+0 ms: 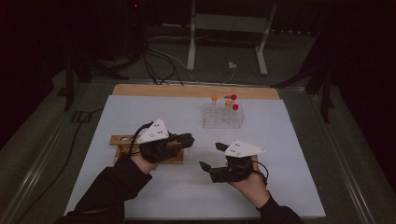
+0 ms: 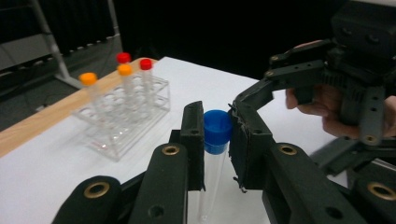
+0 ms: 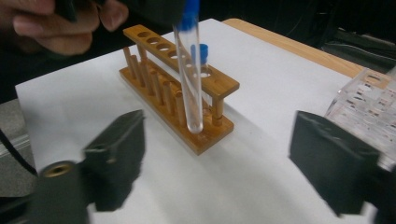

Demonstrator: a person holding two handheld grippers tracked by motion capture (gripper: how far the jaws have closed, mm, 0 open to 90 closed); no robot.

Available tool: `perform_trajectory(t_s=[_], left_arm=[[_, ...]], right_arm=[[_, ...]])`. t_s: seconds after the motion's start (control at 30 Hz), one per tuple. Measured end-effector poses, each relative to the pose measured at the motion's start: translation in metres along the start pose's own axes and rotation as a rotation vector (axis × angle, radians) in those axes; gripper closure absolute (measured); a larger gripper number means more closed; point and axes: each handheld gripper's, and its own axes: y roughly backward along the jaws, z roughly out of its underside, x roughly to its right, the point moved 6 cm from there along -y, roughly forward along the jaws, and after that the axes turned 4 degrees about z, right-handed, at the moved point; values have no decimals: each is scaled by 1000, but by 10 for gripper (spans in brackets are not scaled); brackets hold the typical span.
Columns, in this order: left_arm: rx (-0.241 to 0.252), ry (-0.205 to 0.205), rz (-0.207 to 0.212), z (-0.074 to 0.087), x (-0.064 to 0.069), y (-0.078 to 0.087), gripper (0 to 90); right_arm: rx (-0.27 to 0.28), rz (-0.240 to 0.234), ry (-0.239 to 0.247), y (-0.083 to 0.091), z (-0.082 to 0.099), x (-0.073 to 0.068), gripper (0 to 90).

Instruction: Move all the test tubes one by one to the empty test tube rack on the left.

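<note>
The left gripper [image 2: 217, 144] is clamped on a blue-capped test tube [image 2: 212, 172], its jaws pressing just under the blue cap [image 2: 217, 130]. Gripping that high leaves the clear glass body hanging free below, which suits lowering it into a hole. In the right gripper view the tube [image 3: 192, 70] hangs nearly upright, its rounded bottom above the near end of the wooden rack [image 3: 180, 88], not in any hole.

The right gripper [image 3: 215, 168] stands with its jaws wide apart and nothing between them. It sits right of the tube and faces it. In the high view this gripper [image 1: 212, 158] is near the centre of the white mat [image 1: 280, 186], well apart from the tube. Judgement: the tube's weight now rests with the left hand alone.

A second blue-capped tube [image 3: 201, 53] already stands in the wooden rack behind the held one. The clear rack [image 1: 223, 116] sits at the far side of the mat and holds 4 tubes, 2 with orange caps and 2 with red.

Judgement: the step in hand is moving the tube between hands and rack; the upright hold keeps it aligned with the rack's holes.
</note>
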Motion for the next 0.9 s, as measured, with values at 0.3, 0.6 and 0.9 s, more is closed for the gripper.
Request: perform_trajectory(t_s=[0.3, 0.6, 0.9], left_arm=[[24, 9, -79, -6, -19, 31, 772], [39, 35, -154, -3, -38, 57, 772], [36, 48, -213, 5, -58, 63, 772]], right_arm=[[2, -19, -7, 0, 1, 1, 2], [9, -15, -4, 2, 0, 2, 0], [2, -20, -5, 1, 1, 2, 0]])
